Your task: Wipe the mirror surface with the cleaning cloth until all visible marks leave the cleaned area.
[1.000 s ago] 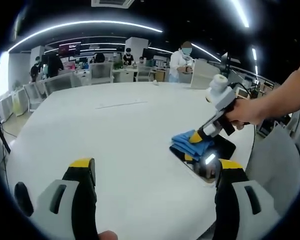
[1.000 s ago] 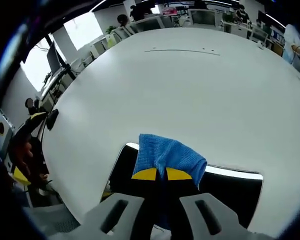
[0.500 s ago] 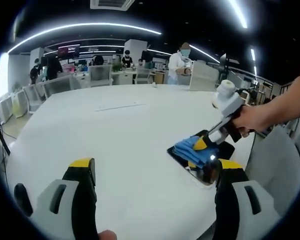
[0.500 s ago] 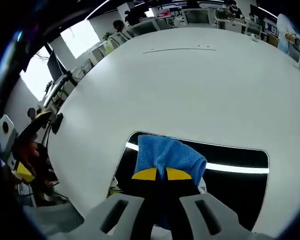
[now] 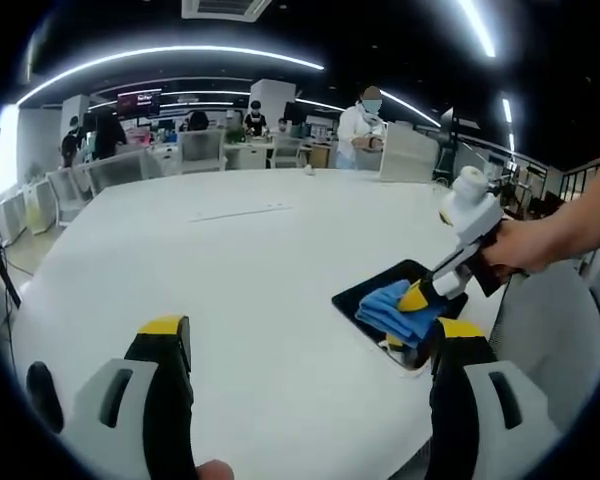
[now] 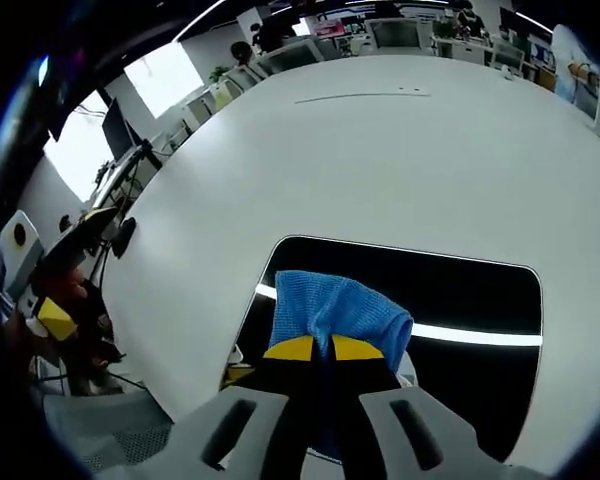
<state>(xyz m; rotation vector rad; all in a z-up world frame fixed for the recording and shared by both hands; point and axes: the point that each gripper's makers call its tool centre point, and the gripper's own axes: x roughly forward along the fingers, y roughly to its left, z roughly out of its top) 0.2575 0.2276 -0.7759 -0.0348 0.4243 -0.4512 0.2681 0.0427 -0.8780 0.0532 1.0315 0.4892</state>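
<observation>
A dark rectangular mirror [image 6: 460, 300] lies flat on the white table [image 6: 380, 160], near its edge. My right gripper [image 6: 320, 348] is shut on a blue cleaning cloth [image 6: 335, 310], which presses on the mirror's near part. In the left gripper view the mirror [image 5: 380, 292] lies at the right, with the cloth [image 5: 390, 310] on it under the right gripper [image 5: 417, 297], held by a hand [image 5: 515, 245]. My left gripper [image 5: 305, 345] stands open above the table's near side, nothing between its yellow-tipped fingers [image 5: 165, 330].
The white table [image 5: 230, 260] is wide and round. Chairs [image 5: 205, 145] and several people [image 5: 365, 120] stand beyond its far edge. A grey chair back [image 5: 555, 330] rises at the right. Desks and monitors [image 6: 110, 120] sit off the table's left edge in the right gripper view.
My right gripper has drawn the cloth back along the mirror toward the table's near edge, uncovering more dark glass ahead of it. My left gripper has stayed still.
</observation>
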